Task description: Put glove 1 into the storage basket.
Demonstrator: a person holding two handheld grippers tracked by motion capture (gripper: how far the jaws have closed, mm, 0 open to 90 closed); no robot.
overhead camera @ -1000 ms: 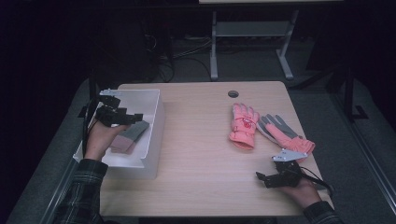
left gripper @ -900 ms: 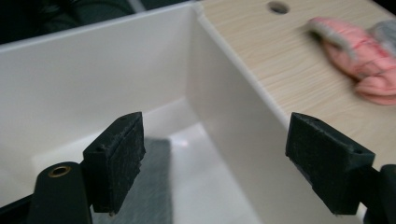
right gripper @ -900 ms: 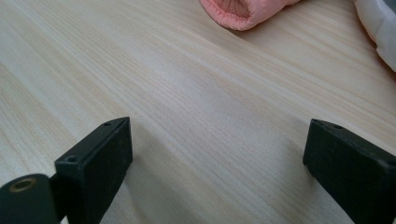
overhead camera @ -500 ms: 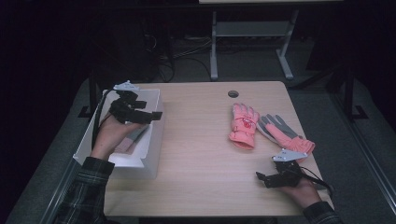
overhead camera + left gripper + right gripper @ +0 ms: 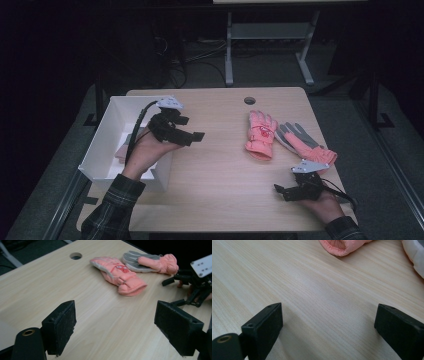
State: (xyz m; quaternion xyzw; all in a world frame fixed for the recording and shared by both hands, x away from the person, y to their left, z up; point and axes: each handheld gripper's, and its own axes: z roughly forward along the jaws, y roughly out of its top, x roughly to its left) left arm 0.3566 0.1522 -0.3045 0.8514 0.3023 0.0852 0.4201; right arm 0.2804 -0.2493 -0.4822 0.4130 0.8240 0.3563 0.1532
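**Left gripper out of the bin, jaws spread and empty**

While the pink padded winter glove (image 5: 260,135) lies palm-down near the middle-right of the pale wooden table (image 5: 220,190), its cuff toward the person, the left gripper (image 5: 192,136) now hangs above the table just past the bin's right wall. A second ago it sat low inside the bin; half a second ago it was lifting over the rim; now it is across, with its jaws pointing toward the gloves. In the left gripper view those jaws stand wide apart with nothing between them, and the pink glove (image 5: 117,275) lies ahead, well apart from them.

Just beside the first glove is the second glove, grey-palmed with a pink cuff (image 5: 302,142), palm up; whether the two touch I cannot tell. The left gripper view has it (image 5: 150,261) beyond the first one.

Down at the near right edge, the right gripper (image 5: 280,190) has not moved across all three moments. It rests low by the table, jaws spread wide and holding nothing; its own view shows bare wood between them and the pink glove's open cuff (image 5: 340,245) at the top.

Over on the left, the white rectangular plastic bin (image 5: 107,125) holds a pinkish item (image 5: 122,150), largely hidden behind the hand.
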